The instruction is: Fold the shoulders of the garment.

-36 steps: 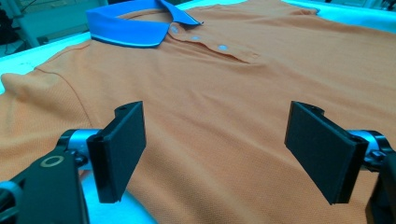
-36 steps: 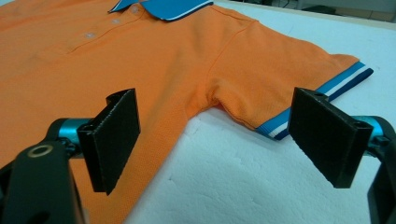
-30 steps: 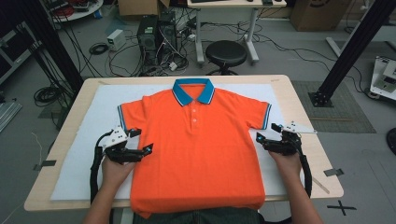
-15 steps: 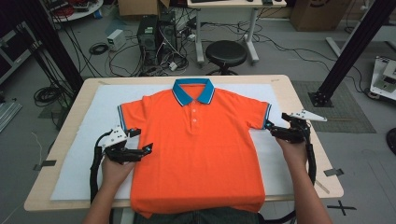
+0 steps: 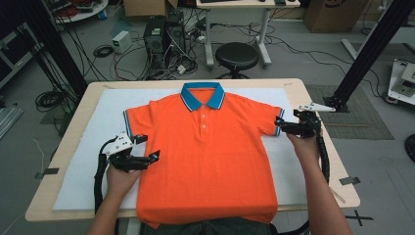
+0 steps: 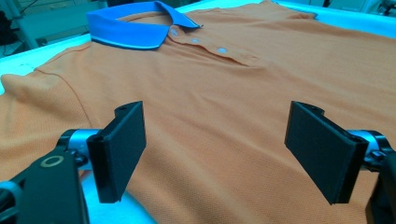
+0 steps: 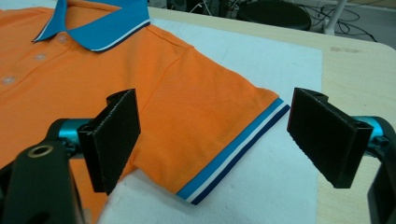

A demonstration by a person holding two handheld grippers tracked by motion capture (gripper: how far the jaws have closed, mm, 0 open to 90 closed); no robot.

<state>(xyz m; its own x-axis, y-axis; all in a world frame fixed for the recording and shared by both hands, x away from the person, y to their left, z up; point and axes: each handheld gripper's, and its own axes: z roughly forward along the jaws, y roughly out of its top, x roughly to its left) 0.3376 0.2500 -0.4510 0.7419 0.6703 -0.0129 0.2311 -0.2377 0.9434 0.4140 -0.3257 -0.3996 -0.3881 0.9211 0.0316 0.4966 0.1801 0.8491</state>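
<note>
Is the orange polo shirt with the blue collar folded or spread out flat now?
Spread flat. The orange polo shirt with the blue collar lies face up on the white mat, both short sleeves extended sideways, collar at the far end, no part doubled over.

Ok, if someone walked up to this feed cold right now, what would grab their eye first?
The bright orange polo shirt with its blue collar, spread flat and buttoned on the white mat across the table. Next, the two black grippers flanking it: the left gripper open at the shirt's side edge, the right gripper open just at the striped sleeve cuff, gripping nothing.
</note>
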